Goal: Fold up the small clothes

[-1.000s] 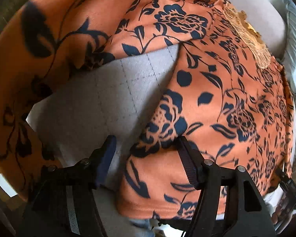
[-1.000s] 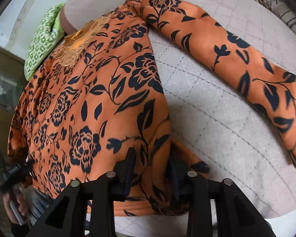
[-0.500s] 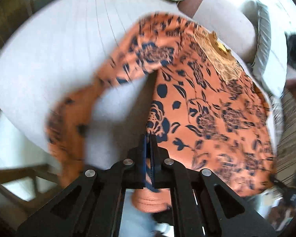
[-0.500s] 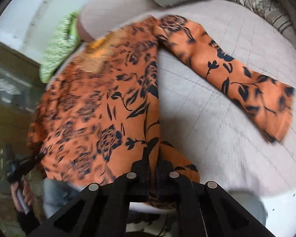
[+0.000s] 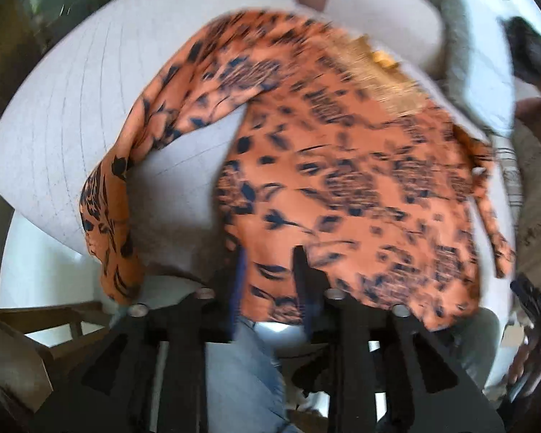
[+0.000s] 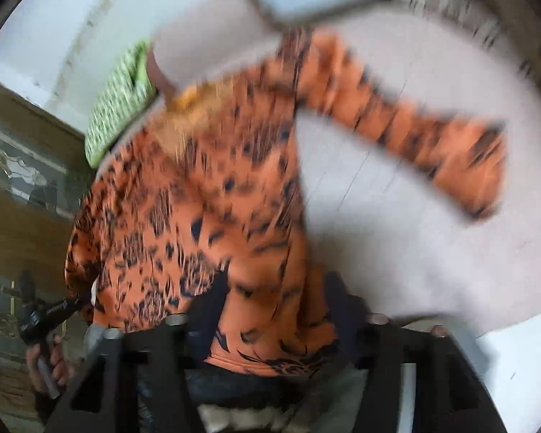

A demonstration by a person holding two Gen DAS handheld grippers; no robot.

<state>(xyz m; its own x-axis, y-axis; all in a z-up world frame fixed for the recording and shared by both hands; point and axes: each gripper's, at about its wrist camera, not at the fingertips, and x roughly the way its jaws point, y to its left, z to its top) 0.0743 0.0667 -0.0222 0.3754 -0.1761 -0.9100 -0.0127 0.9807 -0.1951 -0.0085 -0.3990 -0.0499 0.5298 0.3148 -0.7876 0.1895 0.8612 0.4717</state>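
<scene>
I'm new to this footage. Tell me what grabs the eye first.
The orange top with dark flowers fills both views, spread over a pale quilted cushion, one sleeve flung out to the side. Its bottom hem sits between the left tongs and right tongs, both opening. A green patterned cloth lies beyond the collar.

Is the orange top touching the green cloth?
Cannot tell: in the right wrist view the top meets the green cloth at a blurred edge; it may only overlap.
</scene>
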